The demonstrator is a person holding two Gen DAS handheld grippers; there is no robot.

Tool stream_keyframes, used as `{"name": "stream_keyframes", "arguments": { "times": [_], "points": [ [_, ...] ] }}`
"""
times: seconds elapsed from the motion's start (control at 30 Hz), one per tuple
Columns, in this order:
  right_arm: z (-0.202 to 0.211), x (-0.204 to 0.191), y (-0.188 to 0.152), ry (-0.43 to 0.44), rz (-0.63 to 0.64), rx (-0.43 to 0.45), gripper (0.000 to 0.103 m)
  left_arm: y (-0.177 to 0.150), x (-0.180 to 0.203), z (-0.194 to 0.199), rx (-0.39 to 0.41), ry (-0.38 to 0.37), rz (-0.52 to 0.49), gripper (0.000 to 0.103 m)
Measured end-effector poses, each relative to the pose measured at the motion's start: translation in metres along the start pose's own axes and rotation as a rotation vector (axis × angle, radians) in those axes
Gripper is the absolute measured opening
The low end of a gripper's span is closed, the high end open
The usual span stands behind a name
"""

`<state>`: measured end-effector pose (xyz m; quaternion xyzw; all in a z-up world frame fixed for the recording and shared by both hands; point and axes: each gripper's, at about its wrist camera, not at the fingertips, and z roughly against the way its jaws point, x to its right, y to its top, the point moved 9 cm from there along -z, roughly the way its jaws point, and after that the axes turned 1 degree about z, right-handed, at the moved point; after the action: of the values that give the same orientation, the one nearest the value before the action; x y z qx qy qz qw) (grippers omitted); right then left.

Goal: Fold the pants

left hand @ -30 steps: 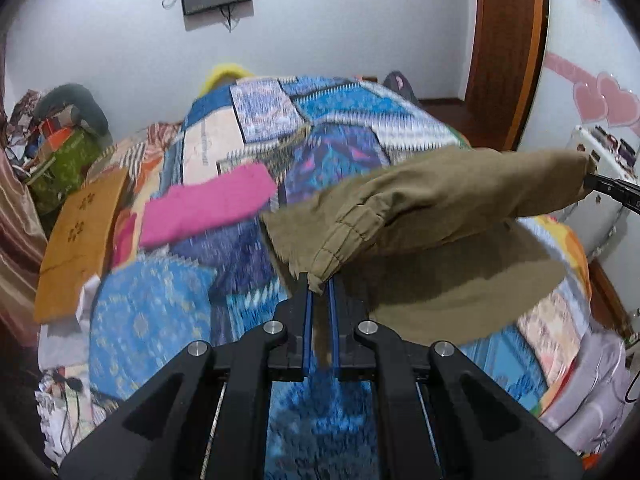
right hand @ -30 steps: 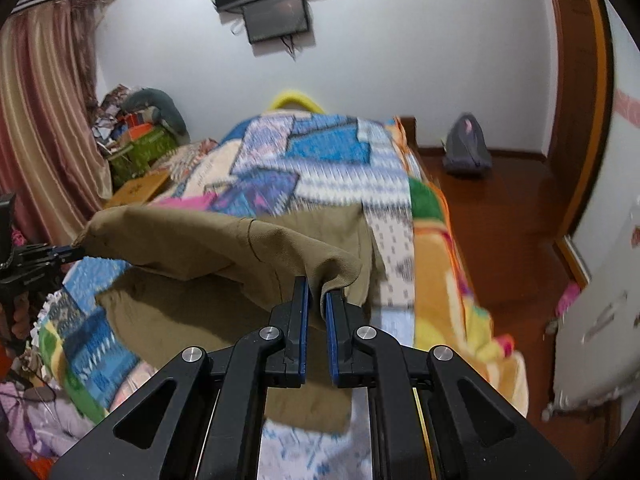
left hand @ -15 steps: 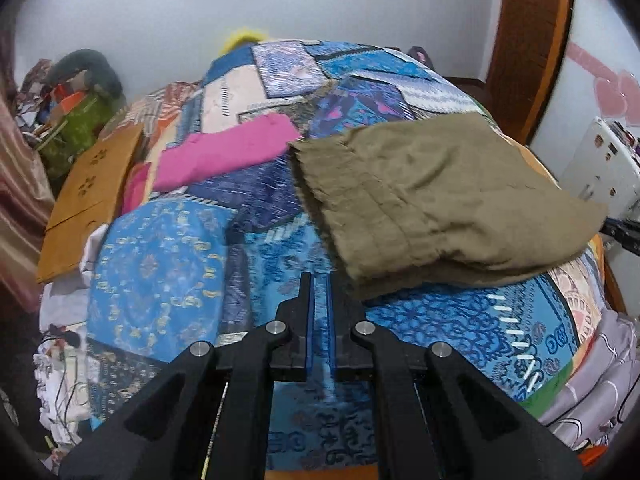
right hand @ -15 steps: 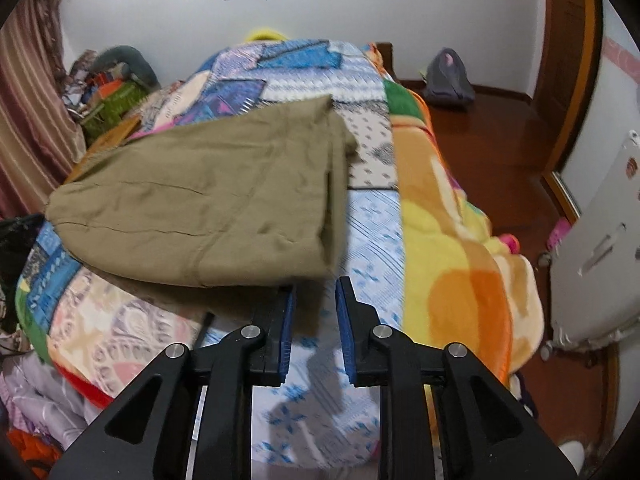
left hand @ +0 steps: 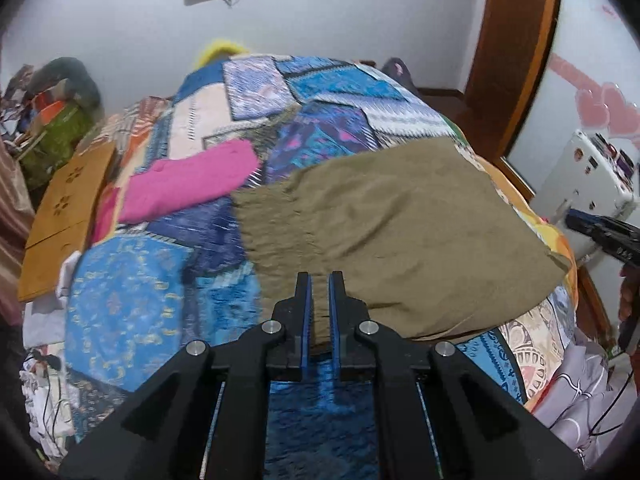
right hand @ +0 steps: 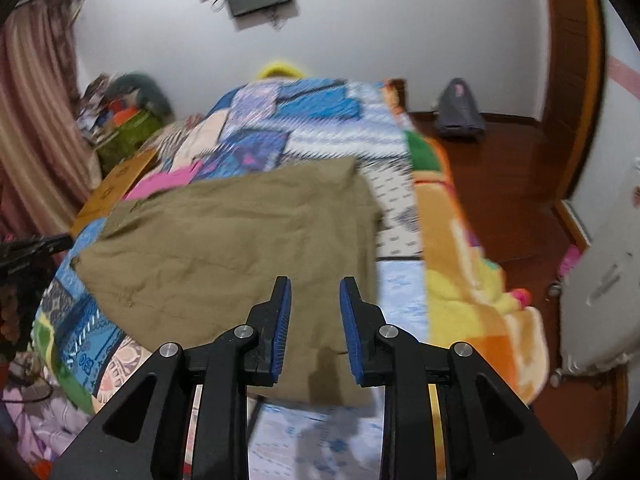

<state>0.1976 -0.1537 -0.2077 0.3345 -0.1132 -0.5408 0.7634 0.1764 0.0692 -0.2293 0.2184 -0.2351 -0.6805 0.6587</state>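
The olive pants (left hand: 396, 236) lie folded flat on the bed (left hand: 132, 312), just ahead of both tools. The left hand-held gripper (left hand: 319, 280) has a narrow gap between its fingers and holds nothing; the right hand-held gripper (right hand: 315, 286) is spread wide, empty

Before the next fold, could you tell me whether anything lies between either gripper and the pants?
Nothing visible does. The olive pants lie flat on the quilt, directly ahead of the left gripper and the open right gripper.
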Motion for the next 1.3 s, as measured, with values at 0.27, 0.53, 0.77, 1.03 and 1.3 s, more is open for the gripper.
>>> {"name": "stream_keyframes", "arguments": {
  "times": [0.27,0.53,0.77,1.03,1.3],
  "points": [
    [-0.051,-0.014,-0.038,0.05,0.01,-0.16,0.023,-0.017,-0.007,-0.028,-0.048,0.02,0.029,0.027],
    [-0.037,0.001,0.005,0.048,-0.001,-0.105,0.025,0.026,-0.042,-0.014,-0.005,0.008,0.104,0.031],
    [-0.055,0.026,0.049,0.002,-0.012,-0.06,0.031,0.062,-0.061,-0.048,-0.024,0.05,0.103,0.039],
    [-0.117,0.059,0.09,-0.044,0.001,-0.105,0.034,0.083,-0.061,-0.1,-0.071,0.029,0.077,0.047],
    [-0.179,0.068,0.098,-0.045,0.045,-0.176,0.036,0.076,-0.073,-0.139,-0.123,0.055,0.084,0.052]
  ]
}}
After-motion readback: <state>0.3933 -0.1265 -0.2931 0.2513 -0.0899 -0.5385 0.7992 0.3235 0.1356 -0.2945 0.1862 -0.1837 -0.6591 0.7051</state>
